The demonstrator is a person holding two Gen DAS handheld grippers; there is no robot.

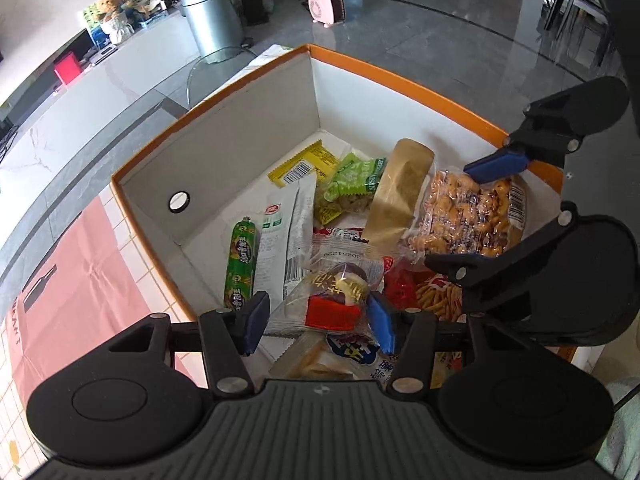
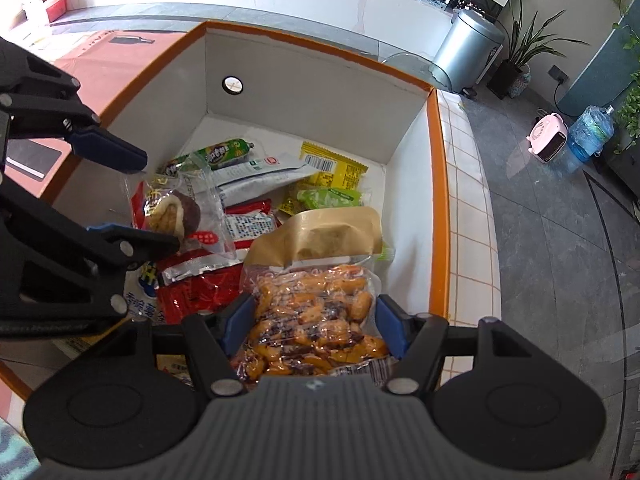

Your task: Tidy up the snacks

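At lower centre of each wrist view, inside the orange-rimmed box (image 1: 400, 80), a wrapped pastry (image 1: 332, 300) is clamped by the left gripper (image 1: 318, 322) and a crackly fried-snack bag (image 2: 316, 328) by the right gripper (image 2: 316, 330); both judged light, slippery, crushable, best pinched at sealed edges.

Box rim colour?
Orange rim, white inside; clearest in the right wrist view.

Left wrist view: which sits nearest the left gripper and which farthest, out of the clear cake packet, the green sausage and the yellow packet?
1. Cake packet, right between the left gripper fingers.
2. Green sausage, just beyond the left finger, by the box wall.
3. Yellow packet, far back on the box floor.
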